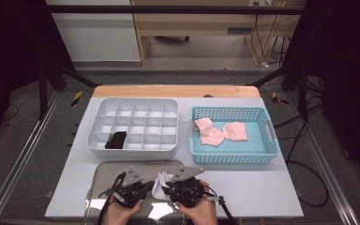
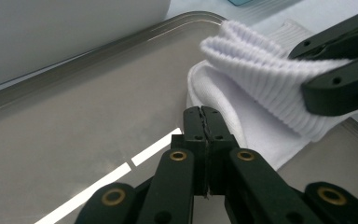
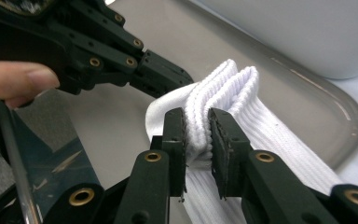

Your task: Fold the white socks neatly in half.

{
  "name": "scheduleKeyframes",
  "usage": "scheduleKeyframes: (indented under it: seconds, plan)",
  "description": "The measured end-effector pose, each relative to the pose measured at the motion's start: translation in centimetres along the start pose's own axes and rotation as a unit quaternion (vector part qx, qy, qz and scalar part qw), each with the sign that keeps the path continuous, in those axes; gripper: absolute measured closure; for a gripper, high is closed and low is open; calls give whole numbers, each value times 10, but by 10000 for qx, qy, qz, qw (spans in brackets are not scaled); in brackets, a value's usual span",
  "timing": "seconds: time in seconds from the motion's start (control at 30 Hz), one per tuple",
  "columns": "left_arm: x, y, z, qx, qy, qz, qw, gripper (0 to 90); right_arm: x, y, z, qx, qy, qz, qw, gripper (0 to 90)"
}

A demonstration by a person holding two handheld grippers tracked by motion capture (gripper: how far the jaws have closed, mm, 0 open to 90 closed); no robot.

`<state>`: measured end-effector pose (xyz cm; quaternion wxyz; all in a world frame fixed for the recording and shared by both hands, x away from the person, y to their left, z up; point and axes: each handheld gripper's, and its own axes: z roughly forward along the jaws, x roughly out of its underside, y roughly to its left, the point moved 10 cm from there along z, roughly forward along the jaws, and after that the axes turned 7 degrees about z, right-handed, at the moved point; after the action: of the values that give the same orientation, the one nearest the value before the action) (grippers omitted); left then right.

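Nearest to us, our right gripper point(image 3: 197, 135) is clamped on the folded ribbed edge of a white sock point(image 3: 223, 93), which lies on the metal tray point(image 1: 104, 169) at the front of the bench point(image 1: 262, 187). Our left gripper point(image 2: 202, 122) has its jaws pressed together on nothing, tips just beside the sock.

1. Sock point(image 1: 161, 183): in the high view, mostly covered by the two grippers; its full outline cannot be traced.
2. Tray point(image 1: 104, 169): near edge cut off by the frame bottom.
3. Dark item point(image 1: 116, 140) in the organizer point(image 1: 132, 125): too small to identify.
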<state>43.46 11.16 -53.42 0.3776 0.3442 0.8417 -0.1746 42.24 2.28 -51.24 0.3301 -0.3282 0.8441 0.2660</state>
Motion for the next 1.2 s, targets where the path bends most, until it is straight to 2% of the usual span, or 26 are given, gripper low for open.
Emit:
scheduleKeyframes:
  seconds: [0.13,0.17,0.23,0.33,0.37,0.43,0.47,0.53,0.57,0.6,0.63,0.67,0.7,0.73,0.77,0.83,0.9,0.93,0.97,1.03,1.07,1.1,1.17,1.2]
  plan:
    - [0,5,-2,-44,-40,-77,10000,891,6,4,10,-50,121,-25,9999,749]
    - [0,7,-4,-46,-63,-120,9999,888,8,5,14,-39,157,-102,9998,721]
    - [-1,8,-5,-61,-85,-125,9999,886,8,6,14,-48,153,-131,9998,703]
    - [-4,13,-10,-126,-173,-169,9996,879,4,9,9,-216,10,-127,9997,626]
    - [-4,13,-10,-126,-173,-169,9996,876,4,9,9,-216,10,-127,9997,626]
    - [-6,16,-14,-164,-240,-206,9994,874,0,8,2,-270,-140,-86,9995,597]
    - [-9,19,-19,-196,-324,-235,9990,870,-5,5,-9,-286,-313,-38,9991,603]
    - [-14,20,-23,-212,-412,-235,9986,867,-7,-4,-20,-154,-428,-53,9989,635]
    - [-14,20,-23,-212,-412,-235,9986,864,-7,-4,-20,-154,-428,-53,9989,635]
    - [-19,19,-27,-195,-491,-204,9984,862,-3,-17,-30,2,-444,16,9990,702]
    - [-19,19,-27,-195,-491,-204,9984,859,-3,-17,-30,2,-444,16,9990,702]
    - [-23,17,-27,-172,-523,-169,9983,855,4,-30,-35,155,-401,131,9990,775]
    - [-26,14,-27,-156,-528,-111,9984,855,4,-30,-35,155,-401,131,9990,775]
    - [-32,7,-25,-68,-521,-36,9986,850,14,-37,-36,203,-268,214,9992,814]
    - [-32,7,-25,-68,-521,-36,9986,850,14,-37,-36,203,-268,214,9992,814]
    - [-39,-2,-19,31,-499,51,9987,849,23,-40,-34,249,-173,210,9993,837]
    - [-46,-13,-11,182,-472,116,9987,843,32,-42,-28,274,-120,240,9993,853]
    - [-52,-24,-3,277,-441,234,9984,841,34,-42,-25,264,-70,244,9993,854]
    - [-54,-28,1,320,-411,275,9983,838,36,-42,-23,267,-54,223,9994,853]
    - [-54,-32,5,343,-361,321,9982,835,36,-42,-22,255,-86,219,9994,852]
    - [-51,-35,13,312,-215,389,9985,835,34,-42,-25,200,-127,274,9993,829]
    - [-51,-35,13,312,-215,389,9985,835,34,-42,-25,200,-127,274,9993,829]
    - [-43,-36,19,309,-54,403,9987,835,32,-46,-36,239,-268,299,9989,784]
    - [-43,-36,19,309,-54,403,9987,835,32,-46,-36,239,-268,299,9989,784]
